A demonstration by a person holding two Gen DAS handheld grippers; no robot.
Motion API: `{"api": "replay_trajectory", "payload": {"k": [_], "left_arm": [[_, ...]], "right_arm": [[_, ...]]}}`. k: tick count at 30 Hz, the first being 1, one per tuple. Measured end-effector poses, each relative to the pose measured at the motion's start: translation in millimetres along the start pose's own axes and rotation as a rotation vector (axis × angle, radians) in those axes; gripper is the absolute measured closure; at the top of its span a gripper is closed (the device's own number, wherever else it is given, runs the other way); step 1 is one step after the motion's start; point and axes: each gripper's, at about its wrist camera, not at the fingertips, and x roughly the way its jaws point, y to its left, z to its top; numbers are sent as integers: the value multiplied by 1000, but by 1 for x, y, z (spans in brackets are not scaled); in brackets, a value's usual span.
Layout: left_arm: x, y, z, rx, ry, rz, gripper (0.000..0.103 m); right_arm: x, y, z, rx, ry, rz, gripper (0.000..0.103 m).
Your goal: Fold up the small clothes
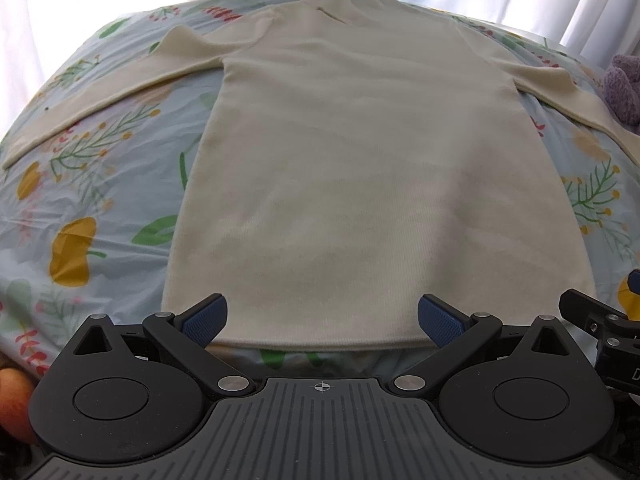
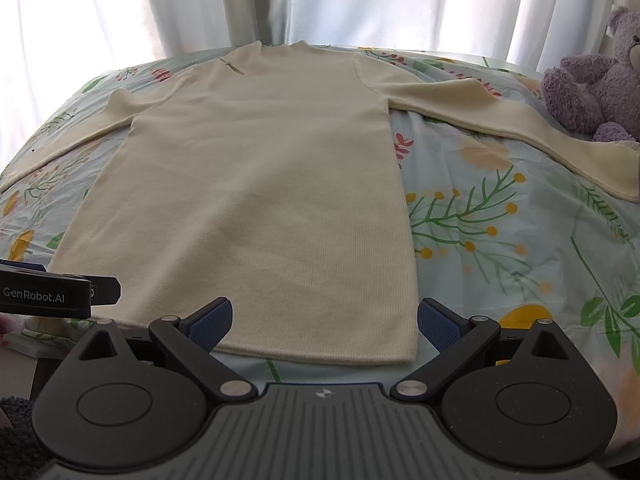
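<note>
My left gripper (image 1: 322, 316) hangs at the hem of the cream ribbed knit long-sleeved top (image 1: 360, 168), fingers spread wide, empty. The top lies flat on the floral bedsheet (image 1: 80, 208), long axis running away from me, collar far, sleeves splayed sideways. My right gripper (image 2: 324, 318) hovers at the hem's right corner, fingers likewise apart.
</note>
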Motion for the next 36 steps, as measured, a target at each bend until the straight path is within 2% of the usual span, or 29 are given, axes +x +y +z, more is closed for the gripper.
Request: {"api": "replay_trajectory", "payload": {"k": [36], "left_arm": [[-1, 2, -1, 2, 24, -6, 0]], "right_arm": [[-1, 1, -3, 1, -6, 16, 4]]}}
